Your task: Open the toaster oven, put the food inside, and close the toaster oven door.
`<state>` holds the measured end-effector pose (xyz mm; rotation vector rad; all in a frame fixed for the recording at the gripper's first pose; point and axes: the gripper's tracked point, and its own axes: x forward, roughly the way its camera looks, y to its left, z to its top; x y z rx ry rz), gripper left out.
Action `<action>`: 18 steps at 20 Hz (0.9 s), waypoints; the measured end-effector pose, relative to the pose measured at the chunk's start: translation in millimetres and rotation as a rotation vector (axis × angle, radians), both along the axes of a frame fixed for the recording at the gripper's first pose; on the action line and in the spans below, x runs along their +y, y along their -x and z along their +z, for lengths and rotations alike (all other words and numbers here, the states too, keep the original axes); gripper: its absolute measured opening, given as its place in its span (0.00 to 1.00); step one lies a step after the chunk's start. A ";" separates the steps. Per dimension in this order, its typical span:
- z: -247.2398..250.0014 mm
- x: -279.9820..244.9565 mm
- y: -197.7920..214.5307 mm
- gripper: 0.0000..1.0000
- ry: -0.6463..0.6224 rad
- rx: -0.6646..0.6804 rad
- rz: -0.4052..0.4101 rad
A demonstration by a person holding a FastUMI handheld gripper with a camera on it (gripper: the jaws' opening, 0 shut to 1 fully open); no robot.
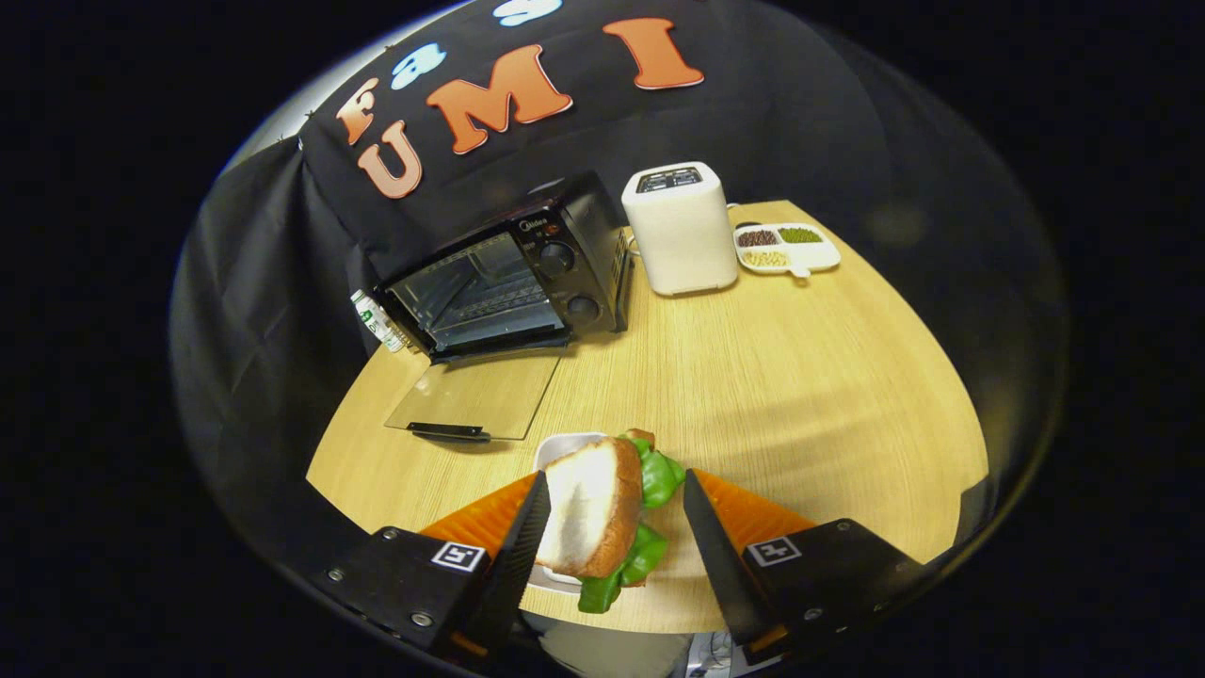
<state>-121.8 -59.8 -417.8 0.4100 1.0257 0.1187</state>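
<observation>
— Where does the sandwich [602,513] sit?
— Between the fingers of the gripper [617,523], which stand apart, over a small plate [563,447] at the table's [800,395] near edge.
— And the toaster oven [508,268]?
— Beyond the fingers, to the left, at the back of the table, its door [475,400] dropped flat in front of it (handle nearest us).
— To its right?
— A toaster [680,229] just beside it, then a divided dish [787,248] further right.

My wooden table [800,377] carried 4 things: the open toaster oven [508,273], a white appliance [680,228], a sectioned dish [787,249], and a white plate [562,450] near my fingers.
</observation>
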 end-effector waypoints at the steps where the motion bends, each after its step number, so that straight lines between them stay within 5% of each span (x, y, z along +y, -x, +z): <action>1: -2.8 -1.1 1.5 0.82 -0.017 0.018 -0.004; 6: -0.5 4.4 4.1 0.44 -0.147 0.095 -0.046; 12: 13.6 3.0 -2.1 0.26 -0.158 0.067 -0.084; 18: 53.8 5.0 -31.0 0.26 -0.154 -0.058 -0.128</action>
